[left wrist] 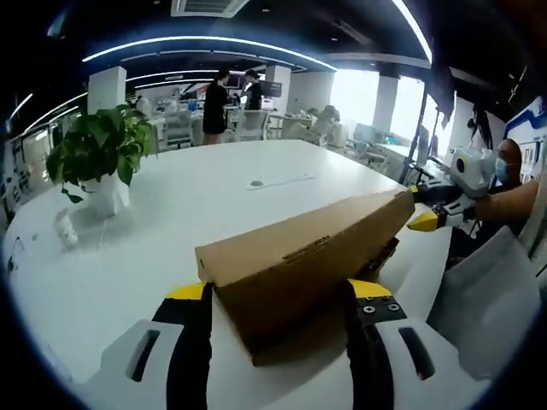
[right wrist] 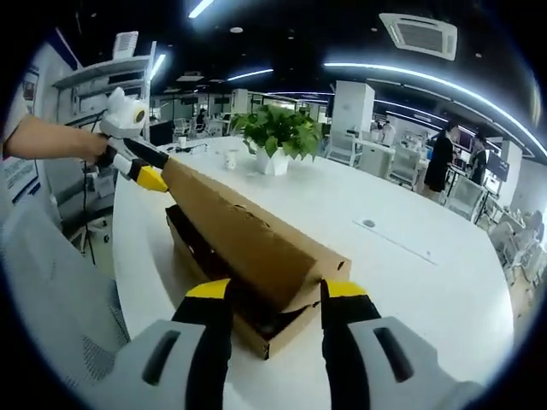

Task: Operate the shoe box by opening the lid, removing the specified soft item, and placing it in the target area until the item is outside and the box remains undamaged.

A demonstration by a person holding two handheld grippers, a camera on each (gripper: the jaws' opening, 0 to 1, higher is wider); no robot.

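A brown cardboard shoe box lid (left wrist: 299, 256) is raised and tilted over its base on the white table (left wrist: 171, 222). My left gripper (left wrist: 279, 290) is shut on the lid's near end, one yellow-tipped jaw on each side. At the lid's far end, my right gripper (left wrist: 420, 205) clamps it. In the right gripper view the lid (right wrist: 248, 235) slants up above the base (right wrist: 273, 337), whose dark inside (right wrist: 198, 249) shows beneath. My right gripper (right wrist: 276, 289) holds this end, and my left gripper (right wrist: 145, 173) holds the far one. The contents are too dark to make out.
A potted plant (left wrist: 98, 158) (right wrist: 275, 137) stands on the table beyond the box, with a small white cup (right wrist: 230, 160) beside it. A round port (left wrist: 255, 183) sits mid-table. A person's arm (right wrist: 51, 137) and pale clothing (left wrist: 491, 299) are near the table edge. People stand far behind.
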